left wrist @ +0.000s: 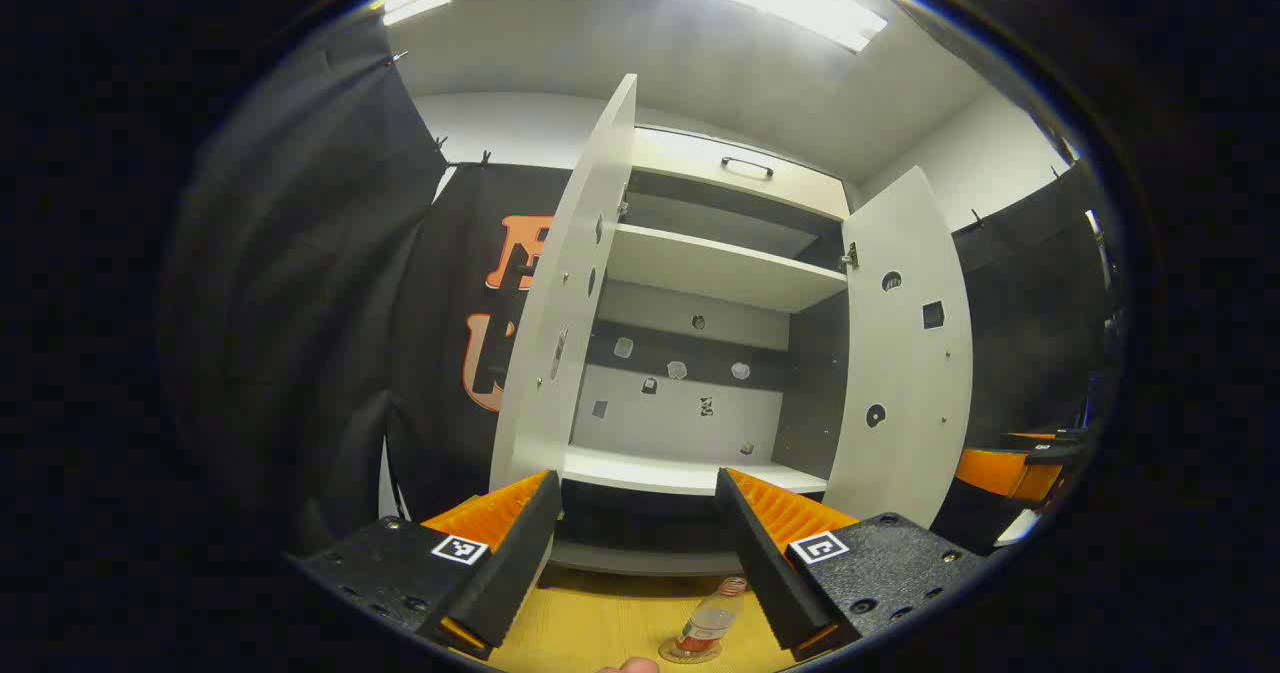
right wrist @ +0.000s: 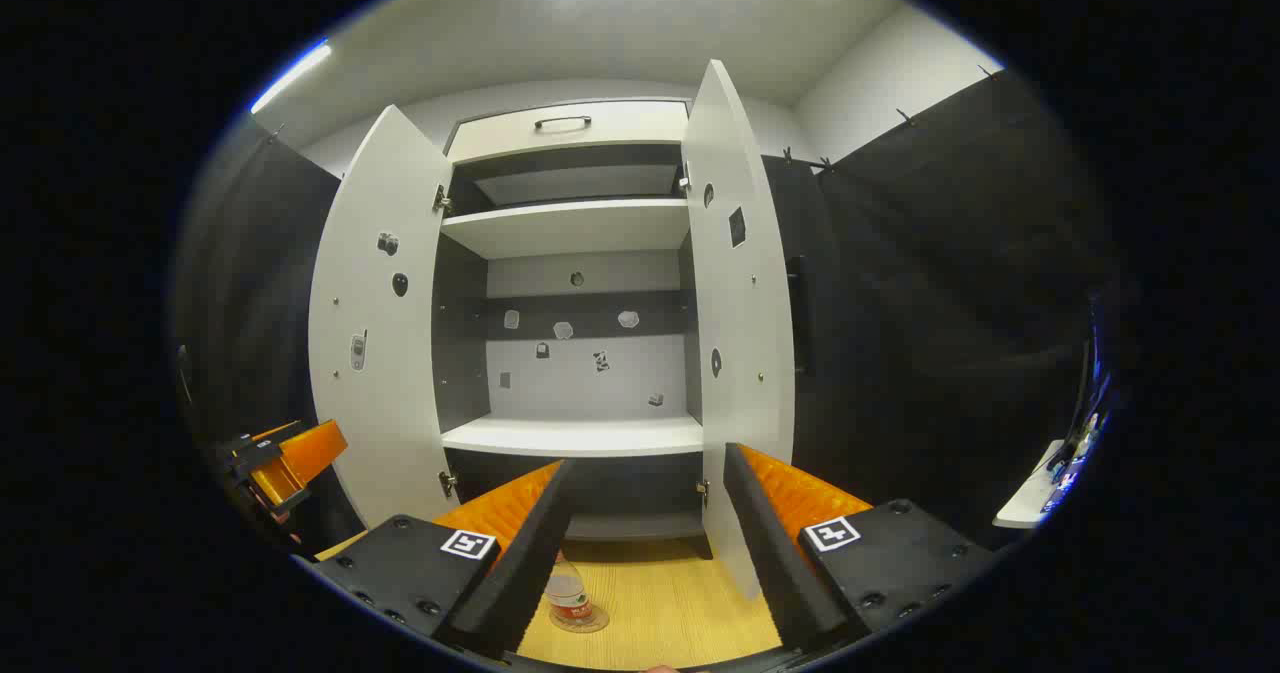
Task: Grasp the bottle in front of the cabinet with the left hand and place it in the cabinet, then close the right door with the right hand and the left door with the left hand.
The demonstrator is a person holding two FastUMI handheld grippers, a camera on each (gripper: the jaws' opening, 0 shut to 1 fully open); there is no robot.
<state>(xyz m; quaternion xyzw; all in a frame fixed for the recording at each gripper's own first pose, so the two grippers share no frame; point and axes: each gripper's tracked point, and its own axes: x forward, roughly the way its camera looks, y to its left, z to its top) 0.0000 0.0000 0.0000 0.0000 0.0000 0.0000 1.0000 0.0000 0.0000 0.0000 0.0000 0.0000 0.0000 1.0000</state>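
Yellow wooden floor lies in front of the white cabinet [left wrist: 700, 283], whose two doors stand wide open. From the left gripper [left wrist: 638, 553], its fingers spread apart and holding nothing, the bottle [left wrist: 708, 621] stands just below and a little toward its right finger, upright on the floor in front of the cabinet, its long axis vertical. The right gripper [right wrist: 645, 543] is also open and empty; from it the bottle [right wrist: 568, 593] stands below, close by its left finger. Both grippers seem about equally near. I judge the left one must descend to the bottle first. Around the bottle, the right door [right wrist: 740, 333] edge stands near, and the lower shelf [right wrist: 580, 436] behind is bare.
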